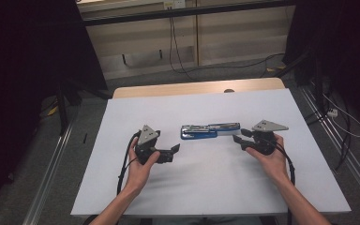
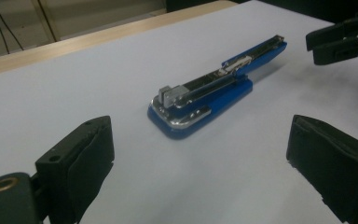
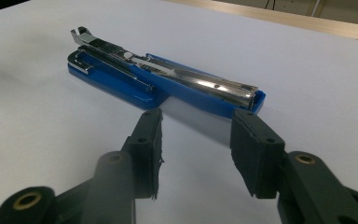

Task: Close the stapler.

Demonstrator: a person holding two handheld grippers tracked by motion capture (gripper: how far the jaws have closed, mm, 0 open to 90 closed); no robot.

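A blue stapler (image 1: 209, 131), swung open with its metal staple rail up, lies flat in the middle of the white table top (image 1: 192, 187). My left gripper (image 1: 171, 153) rests on the table to the stapler's lower left and points right toward it. Its jaws stand wide apart with nothing between them, and in the left gripper view (image 2: 203, 135) the stapler (image 2: 205, 95) lies a little beyond them. My right gripper (image 1: 240, 136) sits just off the stapler's right end. Its jaws (image 3: 198, 123) are partly apart and hold nothing, with the stapler's blue end (image 3: 256, 100) just past the fingertips.
A wooden strip (image 1: 197, 87) runs along the far edge of the table. Beyond it, cables (image 1: 178, 61) trail over the floor. Metal rails (image 1: 51, 164) run down both sides, and dark curtains hang to the left and right. The right gripper's jaws (image 2: 340, 39) show in the left gripper view.
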